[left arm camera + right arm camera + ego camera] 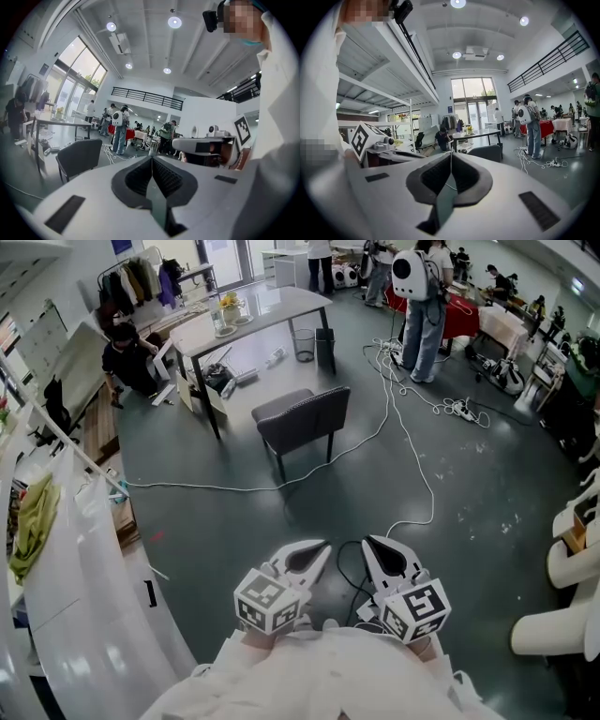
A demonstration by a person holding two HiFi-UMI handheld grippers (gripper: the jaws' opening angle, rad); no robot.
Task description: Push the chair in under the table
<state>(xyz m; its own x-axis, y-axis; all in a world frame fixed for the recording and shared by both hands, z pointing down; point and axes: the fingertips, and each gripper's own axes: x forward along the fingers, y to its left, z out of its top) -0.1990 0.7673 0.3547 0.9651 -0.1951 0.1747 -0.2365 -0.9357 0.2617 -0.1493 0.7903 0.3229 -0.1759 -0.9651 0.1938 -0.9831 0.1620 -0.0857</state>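
My left gripper (319, 549) and right gripper (373, 549) are both closed on nothing, side by side, touching neither chair nor table. My right gripper view shows only the top of the chair's (305, 418) backrest, while the head view shows the whole chair. It stands on the floor, apart from the table's (272, 307) near edge. The backrest is towards me and runs crosswise, and the seat faces the table.
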